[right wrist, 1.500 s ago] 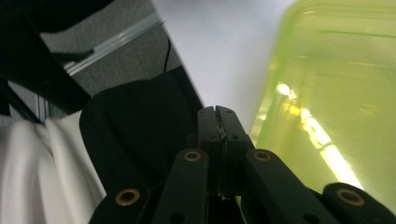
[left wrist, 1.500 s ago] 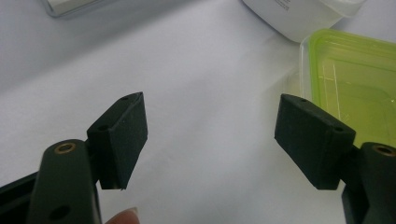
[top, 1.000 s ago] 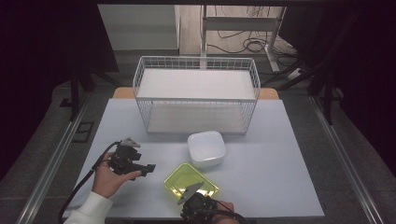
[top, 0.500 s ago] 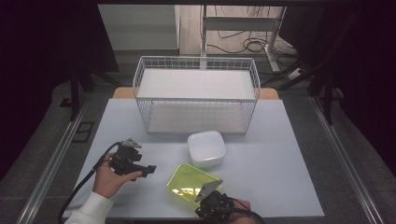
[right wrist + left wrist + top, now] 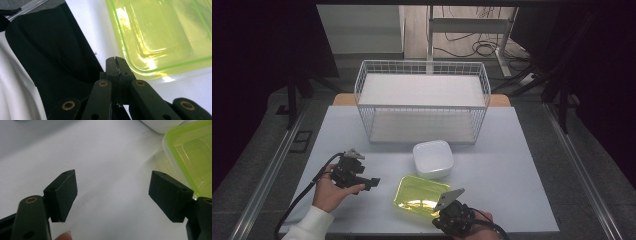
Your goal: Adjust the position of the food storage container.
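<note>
Pale grey tabletop [image 5: 512, 165] filled the scene, with a white wire basket [image 5: 422, 102] standing at its far edge and dark floor around it. Judging by the layout, sorting the containers into the basket had not begun: the basket looked empty, and both containers sat on the table in front of it. A white square container [image 5: 433, 158] lay just in front of the basket, and the yellow-green plastic container [image 5: 418, 195] sat just beside it on the side away from the basket, flat on the table and not lifted. The right gripper [image 5: 116, 60] was pressed closed with nothing between its jaws, its tip just outside the green container's rim, held low at the table's near edge. The left gripper [image 5: 112, 192], jaws spread wide and empty, rested in a hand [image 5: 331, 192] to the left of the green container, pointing toward it.
</note>
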A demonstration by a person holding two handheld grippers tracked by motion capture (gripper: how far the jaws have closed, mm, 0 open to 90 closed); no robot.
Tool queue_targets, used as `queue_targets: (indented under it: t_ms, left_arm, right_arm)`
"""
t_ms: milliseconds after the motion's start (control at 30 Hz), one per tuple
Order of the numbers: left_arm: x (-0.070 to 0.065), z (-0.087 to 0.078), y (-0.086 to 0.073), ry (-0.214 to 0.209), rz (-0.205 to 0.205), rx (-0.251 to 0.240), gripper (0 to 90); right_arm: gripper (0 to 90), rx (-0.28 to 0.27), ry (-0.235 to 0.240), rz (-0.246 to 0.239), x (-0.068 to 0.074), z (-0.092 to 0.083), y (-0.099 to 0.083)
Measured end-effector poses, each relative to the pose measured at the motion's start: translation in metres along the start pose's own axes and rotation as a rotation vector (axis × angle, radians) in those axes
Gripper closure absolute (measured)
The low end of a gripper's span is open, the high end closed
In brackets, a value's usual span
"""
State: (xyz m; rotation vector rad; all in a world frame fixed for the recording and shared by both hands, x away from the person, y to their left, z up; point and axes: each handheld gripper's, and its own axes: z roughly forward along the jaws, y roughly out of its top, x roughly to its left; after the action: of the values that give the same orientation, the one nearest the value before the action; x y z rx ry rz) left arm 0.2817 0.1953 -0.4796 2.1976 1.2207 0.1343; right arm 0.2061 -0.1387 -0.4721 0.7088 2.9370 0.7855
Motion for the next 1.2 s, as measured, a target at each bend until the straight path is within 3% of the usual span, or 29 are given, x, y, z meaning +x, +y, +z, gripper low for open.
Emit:
queue_targets:
  t_ms: [333, 633, 733, 800, 900, 933, 967, 1000, 1033, 1133, 1167, 1200]
  left_arm:
    - [0.0, 0.001, 0.0, -0.002, 0.001, 0.003, 22.6]
    - [0.0, 0.0, 0.0, -0.003, -0.003, -0.002, 22.5]
    - [-0.001, -0.001, 0.0, -0.004, -0.011, -0.01, 22.5]
    - [-0.001, -0.004, 0.001, -0.024, -0.033, -0.037, 22.9]
    - [-0.003, -0.008, 0.001, -0.049, -0.056, -0.074, 24.2]
    - [-0.003, -0.008, 0.001, -0.049, -0.056, -0.074, 24.3]
    - [-0.003, -0.011, 0.002, -0.078, -0.077, -0.097, 24.5]
    - [-0.003, -0.011, 0.002, -0.078, -0.077, -0.097, 24.5]
    - [-0.004, -0.014, 0.002, -0.108, -0.096, -0.123, 24.5]
    - [-0.007, -0.017, 0.001, -0.113, -0.11, -0.145, 24.5]
    - [-0.007, -0.017, 0.001, -0.113, -0.11, -0.145, 24.5]
    - [-0.008, -0.016, 0.0, -0.113, -0.109, -0.148, 24.6]
  right_arm:
    - [89.0, -0.007, -0.022, 0.033, -0.012, -0.006, -0.007]
    - [89.0, -0.009, -0.018, 0.043, -0.015, -0.007, -0.009]
    - [89.0, -0.04, 0.003, 0.05, -0.015, -0.012, -0.008]
    - [89.0, -0.089, -0.009, 0.061, -0.018, -0.023, -0.007]
    - [88.8, -0.147, -0.036, 0.121, -0.029, -0.035, -0.011]
    - [88.8, -0.147, -0.036, 0.121, -0.029, -0.035, -0.011]
    - [83.9, -0.201, -0.063, 0.168, -0.038, -0.042, -0.015]
    - [83.9, -0.201, -0.063, 0.168, -0.038, -0.042, -0.015]
    - [72.6, -0.241, -0.087, 0.199, -0.045, -0.045, -0.019]
    - [51.3, -0.3, -0.141, 0.28, -0.056, -0.049, -0.025]
    - [51.3, -0.3, -0.141, 0.28, -0.056, -0.049, -0.025]
    - [41.5, -0.326, -0.151, 0.333, -0.064, -0.05, -0.029]
